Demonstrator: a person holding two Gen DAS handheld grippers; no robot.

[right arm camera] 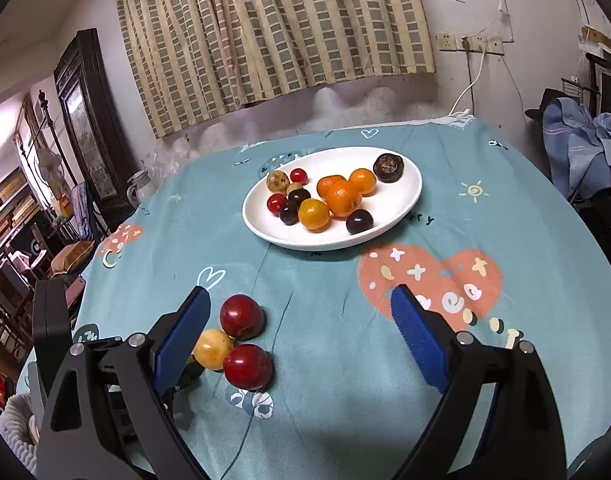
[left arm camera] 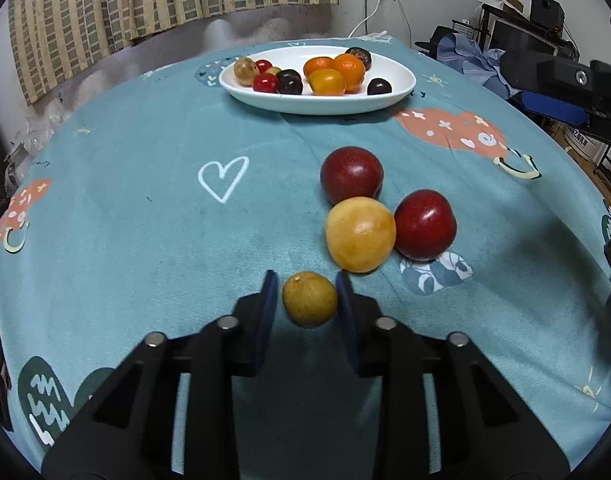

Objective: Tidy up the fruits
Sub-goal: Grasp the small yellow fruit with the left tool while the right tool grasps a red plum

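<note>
Teal tablecloth (right arm camera: 325,340): white plate (right arm camera: 409,196) holds mixed fruits (right arm camera: 341,198).

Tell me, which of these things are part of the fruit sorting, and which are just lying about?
Part of the job: small yellow fruit in left gripper; two red plums; yellow fruit; white plate.

Lying about: curtain; blue clothes.

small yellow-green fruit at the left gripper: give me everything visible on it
The small fruit is round, dull yellow-green with brownish mottling and a small stem scar on top; the skin looks matte. It sits between the blue pads of the left gripper, which is shut on it, low over the teal cloth. It is apart from the yellow fruit behind it. In the right wrist view it is hidden.
</note>
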